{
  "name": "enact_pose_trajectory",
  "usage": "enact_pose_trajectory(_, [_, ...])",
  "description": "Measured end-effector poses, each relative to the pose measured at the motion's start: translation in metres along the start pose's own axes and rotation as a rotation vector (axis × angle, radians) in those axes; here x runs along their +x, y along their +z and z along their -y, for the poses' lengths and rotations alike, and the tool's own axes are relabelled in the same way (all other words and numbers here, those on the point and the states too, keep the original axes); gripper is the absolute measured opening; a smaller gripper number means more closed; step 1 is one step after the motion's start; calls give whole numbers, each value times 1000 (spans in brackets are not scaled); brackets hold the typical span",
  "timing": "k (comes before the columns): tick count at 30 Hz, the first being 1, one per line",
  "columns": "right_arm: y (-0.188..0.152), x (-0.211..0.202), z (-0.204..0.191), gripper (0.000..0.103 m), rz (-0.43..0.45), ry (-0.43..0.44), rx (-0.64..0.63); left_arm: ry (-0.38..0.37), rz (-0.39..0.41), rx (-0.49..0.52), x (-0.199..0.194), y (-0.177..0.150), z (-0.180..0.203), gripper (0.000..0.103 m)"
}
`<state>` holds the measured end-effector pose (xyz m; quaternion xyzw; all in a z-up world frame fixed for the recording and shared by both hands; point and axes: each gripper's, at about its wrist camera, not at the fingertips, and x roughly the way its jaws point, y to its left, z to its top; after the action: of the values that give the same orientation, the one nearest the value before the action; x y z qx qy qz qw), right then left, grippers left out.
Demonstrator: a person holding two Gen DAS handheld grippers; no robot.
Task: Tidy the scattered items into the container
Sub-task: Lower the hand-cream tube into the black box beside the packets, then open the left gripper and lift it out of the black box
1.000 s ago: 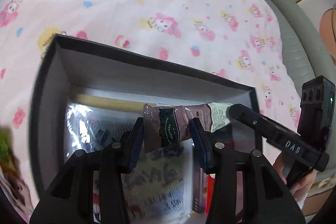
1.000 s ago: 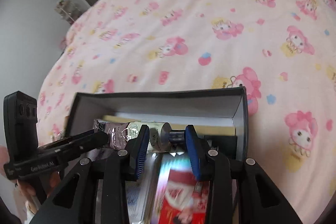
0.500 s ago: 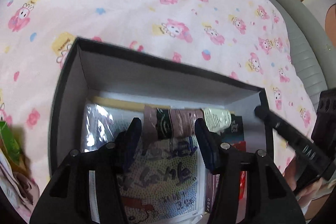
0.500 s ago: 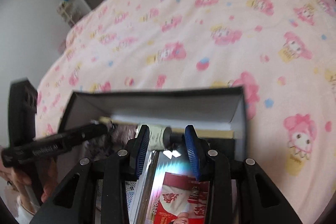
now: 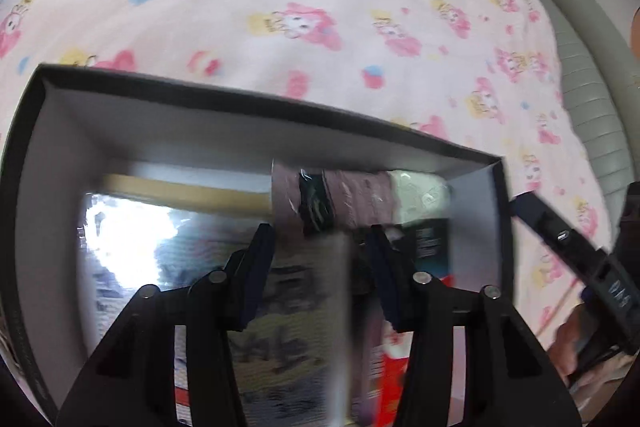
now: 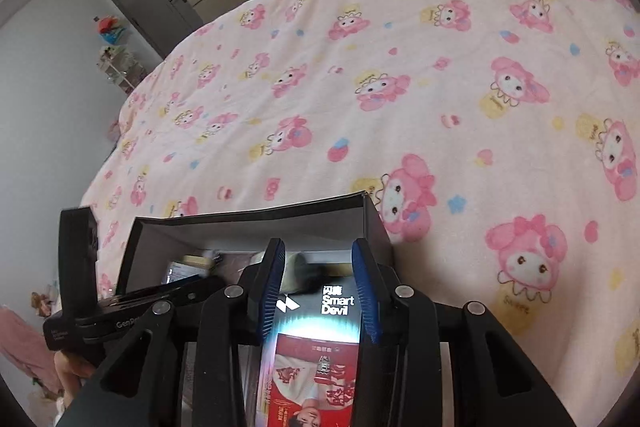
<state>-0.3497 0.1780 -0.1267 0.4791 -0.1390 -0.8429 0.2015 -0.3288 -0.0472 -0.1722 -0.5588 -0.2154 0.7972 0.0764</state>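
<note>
Left wrist view. Black box (image 5: pixel 48 163), grey-white inside, set on a pink bedspread (image 5: pixel 320 7) printed with cartoon rabbits. Contents, blurred: a glossy foil packet (image 5: pixel 132 239) at the left throwing glare; a tan strip (image 5: pixel 180 187) along the far wall; a mauve tube (image 5: pixel 340 191) with a dark green band lying crosswise against the far wall, its pale cap end toward the right; a red-printed packet (image 5: pixel 396 343) at the near right. Left gripper (image 5: pixel 322 251): over the box interior, nearer than the tube, jaws apart and closing, nothing between them, pads clear of the tube. Right gripper's body (image 5: pixel 568 247) at the right edge, outside the box wall, with a hand (image 5: pixel 568 343) below it. Grey padded bed edge (image 5: pixel 588 87) at the far right.

Right wrist view. Same box (image 6: pixel 376 219) in the near centre, bedspread (image 6: pixel 400 87) spreading far and right. Right gripper (image 6: pixel 318 275): blue-padded jaws apart, empty, poised over the box. Seen between and below them: a dark packet lettered "Smart Devil" (image 6: pixel 336 303), a red-printed packet (image 6: pixel 312 379) nearer, and the tube's pale cap end (image 6: pixel 296 267), blurred, at the far wall. Left gripper's body (image 6: pixel 120 307) at the near left, reaching over the box's left rim. Grey wardrobe (image 6: pixel 148 11) and white wall at the far left.
</note>
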Motion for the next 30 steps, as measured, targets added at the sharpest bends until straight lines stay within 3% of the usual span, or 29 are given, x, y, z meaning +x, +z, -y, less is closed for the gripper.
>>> enact_pose_trajectory(4, [2,-9,0,32,34,-57,-23,62,66,0,-10,1,-1,46])
enact_pose_trajectory(8, [5,-16,4,32,51,-43,-3,86,29,-52,6,11,-12,43])
enact_pose_trajectory(14, [1,-8,7,32,24,-54,-2,45,-28,41,30,15,15,44])
enact_pose_trajectory(16, [1,-10,7,32,27,-50,2,35,-3,24,21,15,14,43])
enact_pose_trajectory(20, [2,-13,12,32,34,-55,15,90,101,-23,1,16,2,43])
enact_pose_trajectory(24, [1,-10,9,32,32,-80,-2,13,-19,-11,22,23,8,41])
enact_pose_trajectory(26, [0,-13,5,32,37,-101,-27,42,16,41,9,14,20,41])
enact_pose_trajectory(30, [-8,-44,-17,32,90,-175,-94,18,120,142,-46,-11,46,41])
